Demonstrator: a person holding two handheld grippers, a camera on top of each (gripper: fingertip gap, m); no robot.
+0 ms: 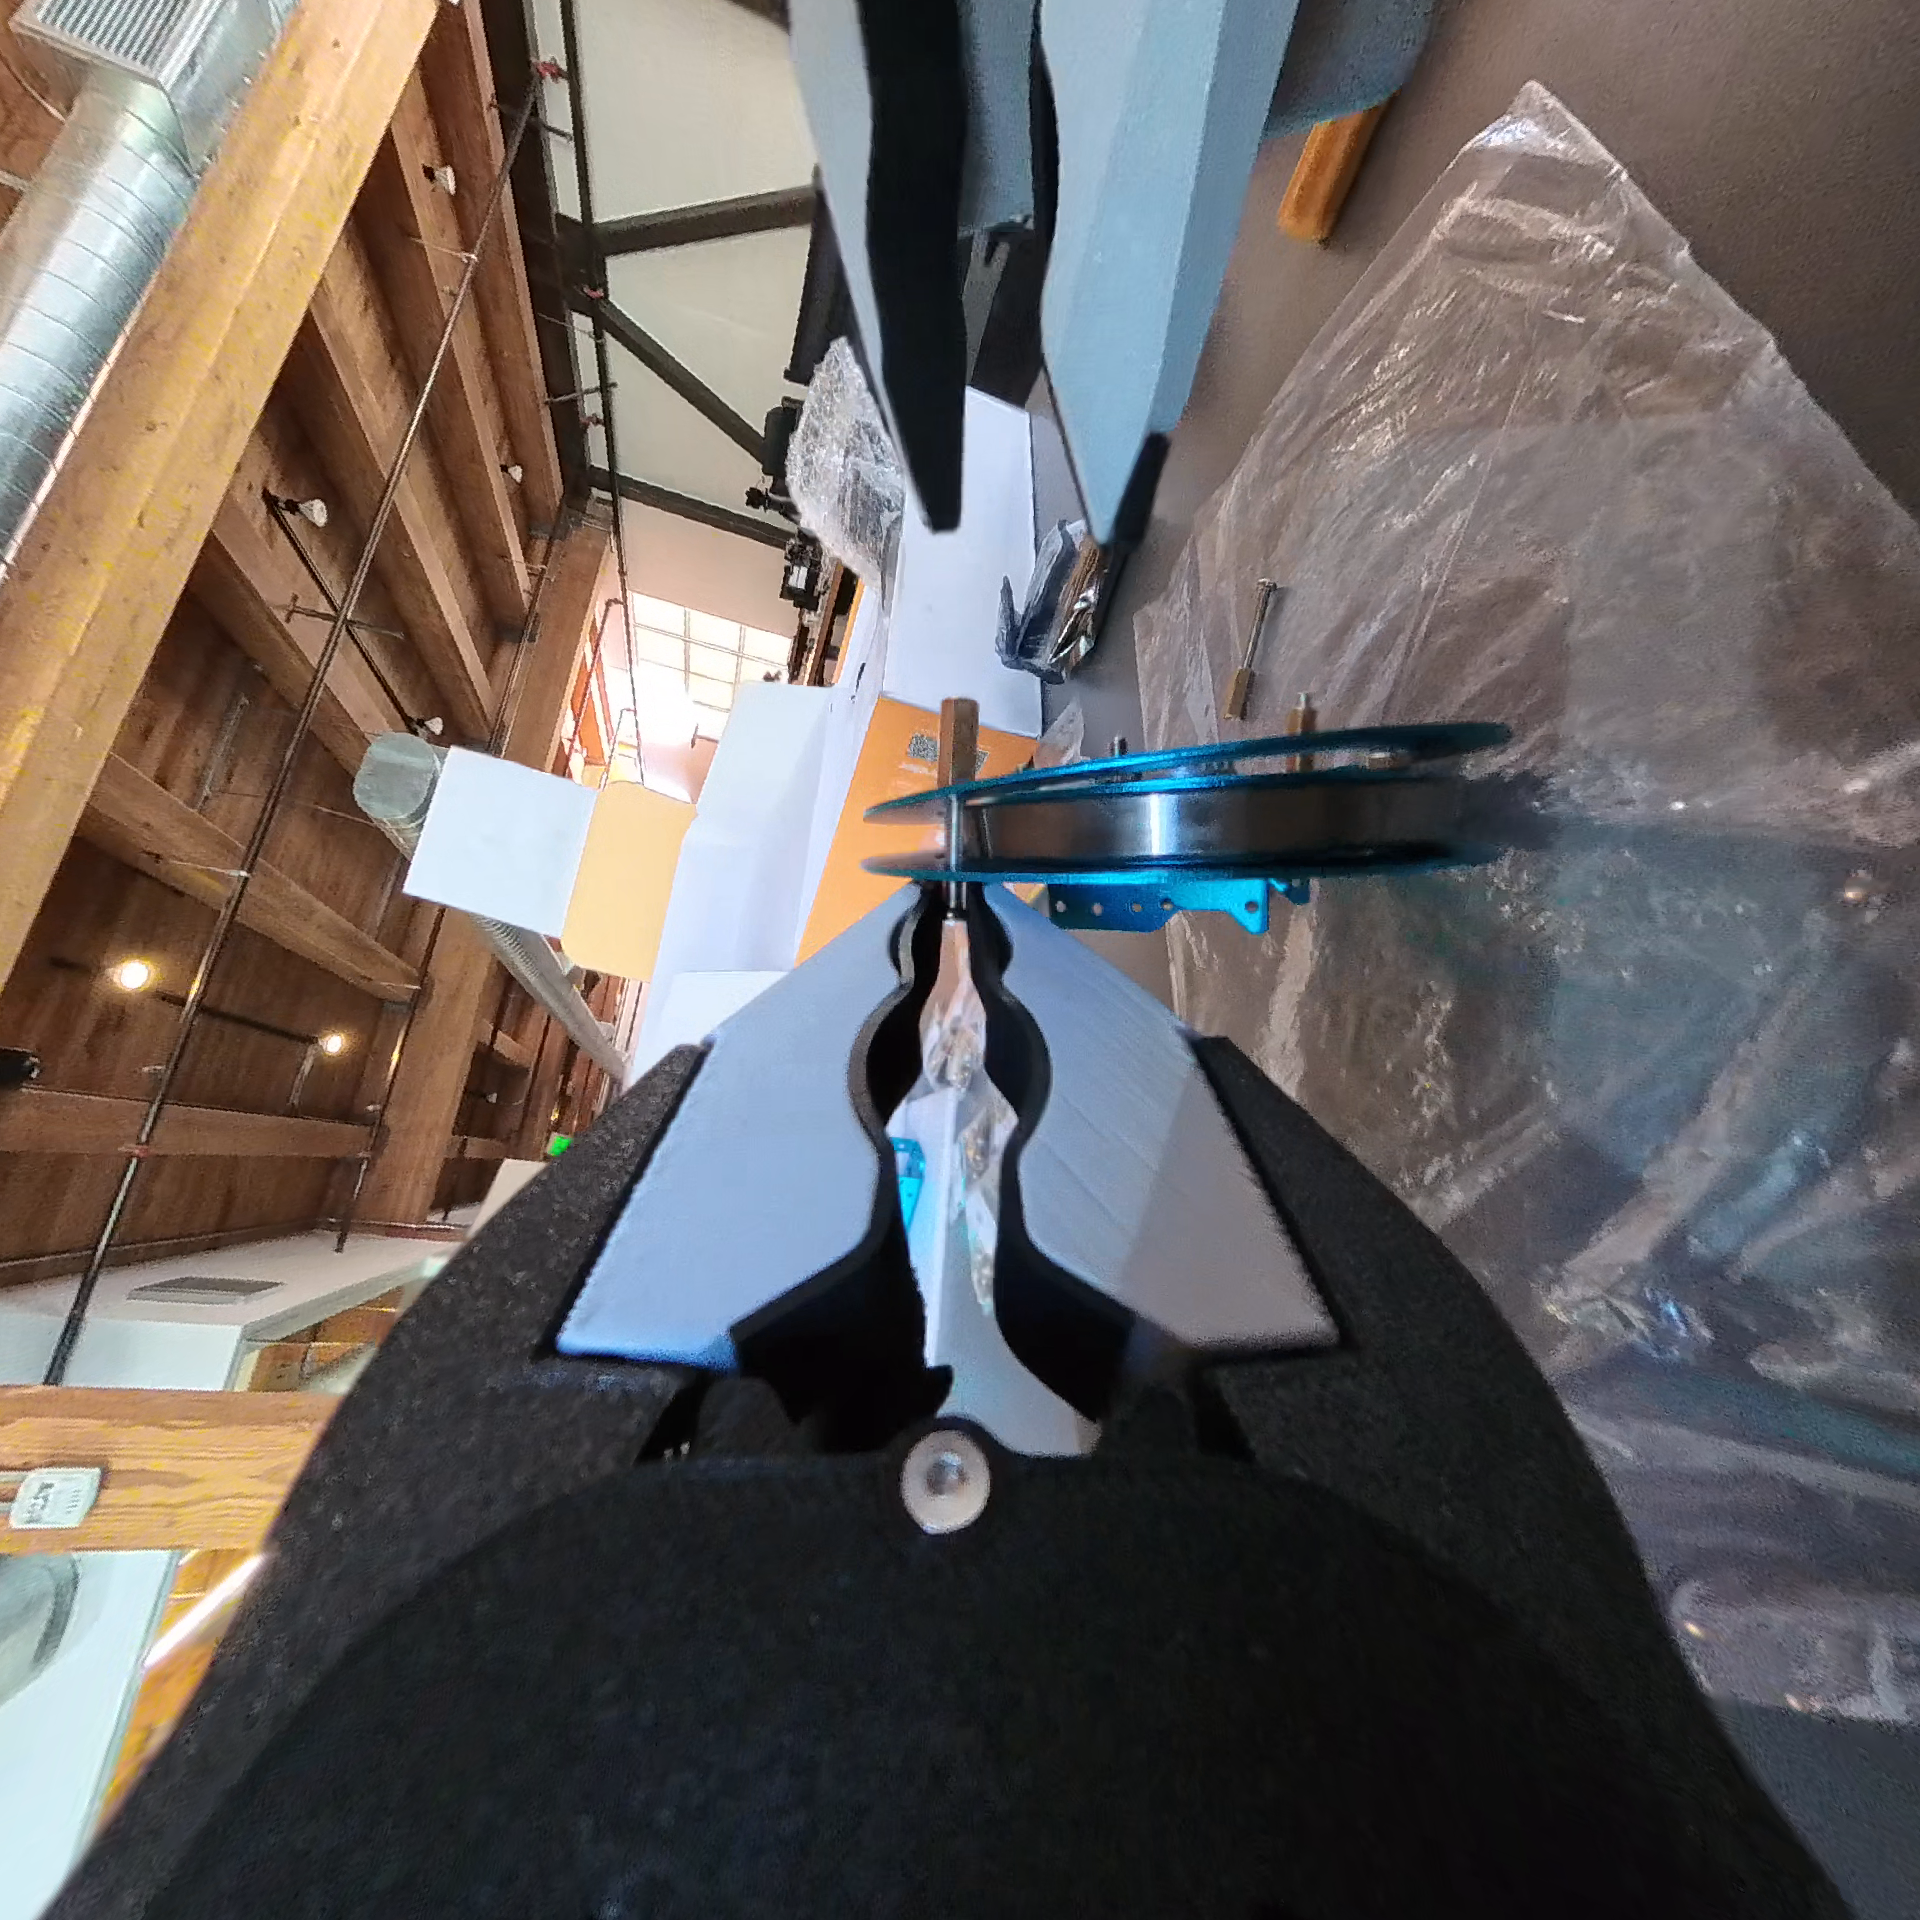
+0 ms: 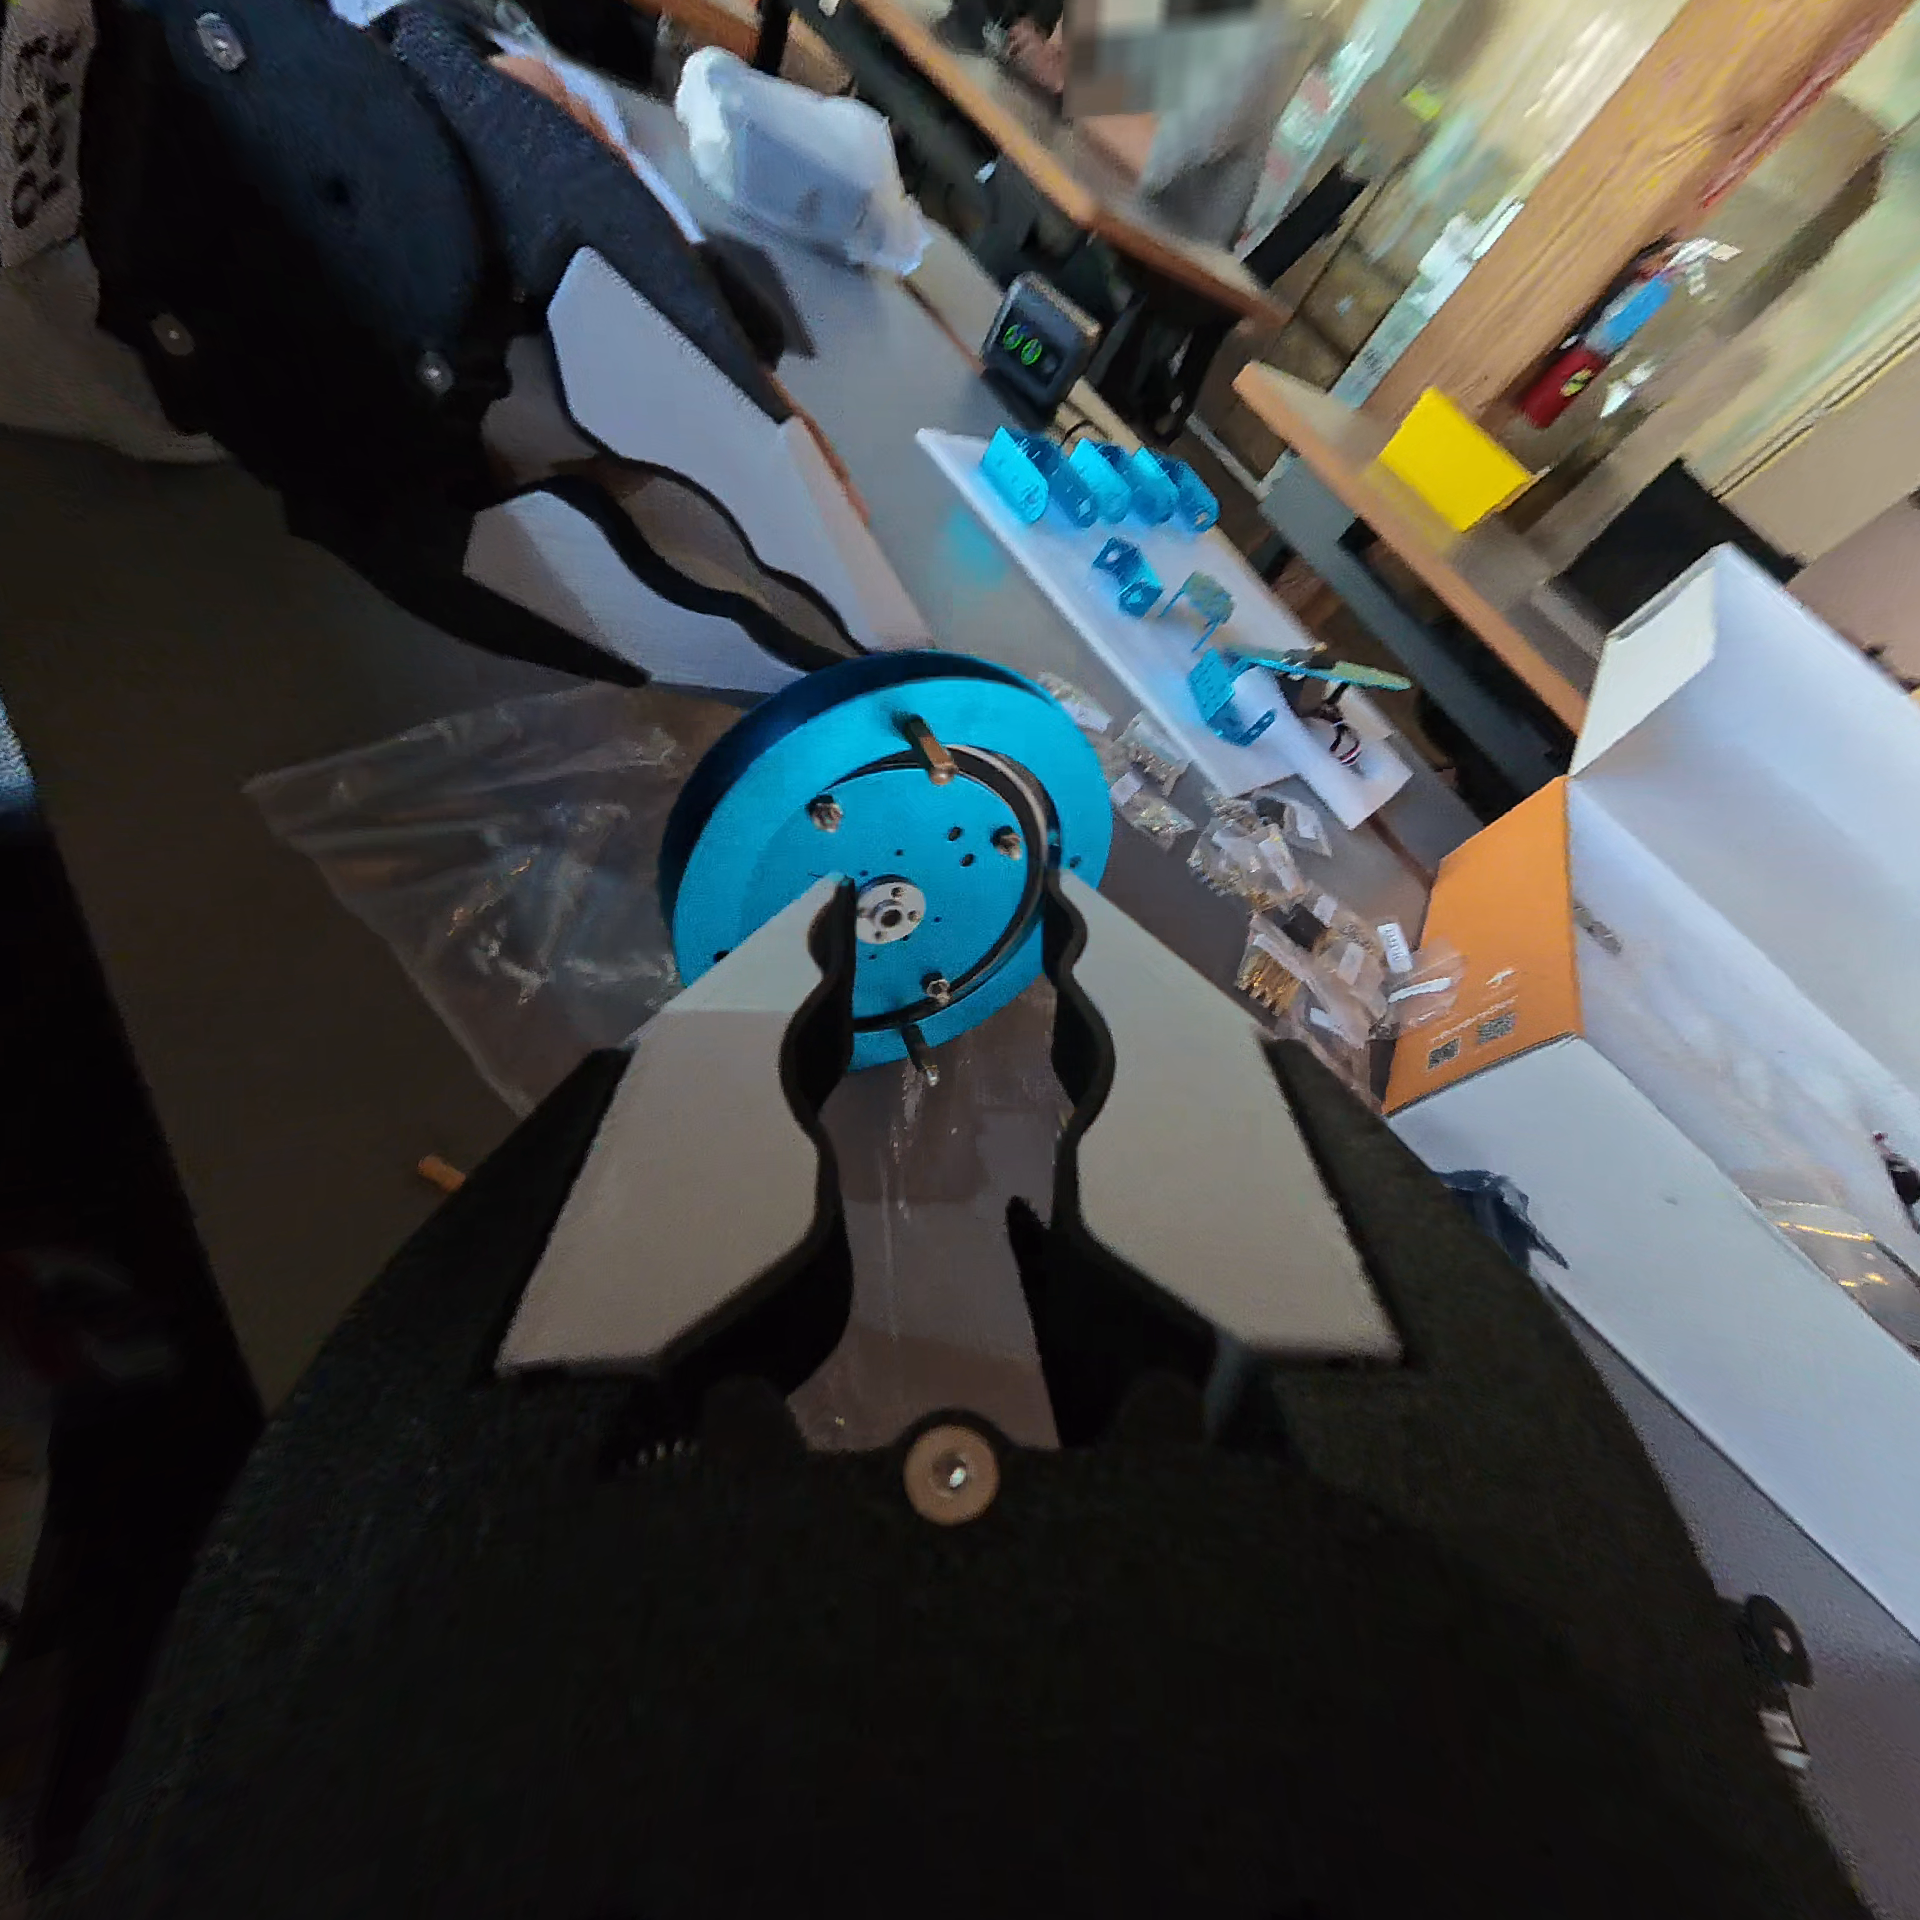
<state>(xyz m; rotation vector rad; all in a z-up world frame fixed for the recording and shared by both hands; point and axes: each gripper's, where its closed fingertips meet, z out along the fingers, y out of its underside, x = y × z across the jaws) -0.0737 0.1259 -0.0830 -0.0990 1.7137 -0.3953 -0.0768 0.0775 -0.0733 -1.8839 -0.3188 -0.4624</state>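
A blue disc assembly (image 1: 1195,800), two blue metal plates with a steel ring between them, is held on edge above a clear plastic bag (image 1: 1558,520). My left gripper (image 1: 956,902) is shut on a thin post at the assembly's rim. In the right wrist view the assembly's round face (image 2: 914,862) shows screws and two brass standoffs (image 2: 930,748). My right gripper (image 2: 956,891) is open, its fingertips spread just in front of that face, touching nothing. The left gripper (image 2: 821,660) reaches in from the upper left to the rim. The right gripper (image 1: 1029,520) shows open in the left wrist view.
A loose screw with a brass standoff (image 1: 1252,649) lies on the bag. A white tray (image 2: 1320,790) holds blue brackets (image 2: 1101,483). Small bags of hardware (image 2: 1278,914) lie beside an orange and white box (image 2: 1496,935). The grey table (image 2: 260,883) continues left.
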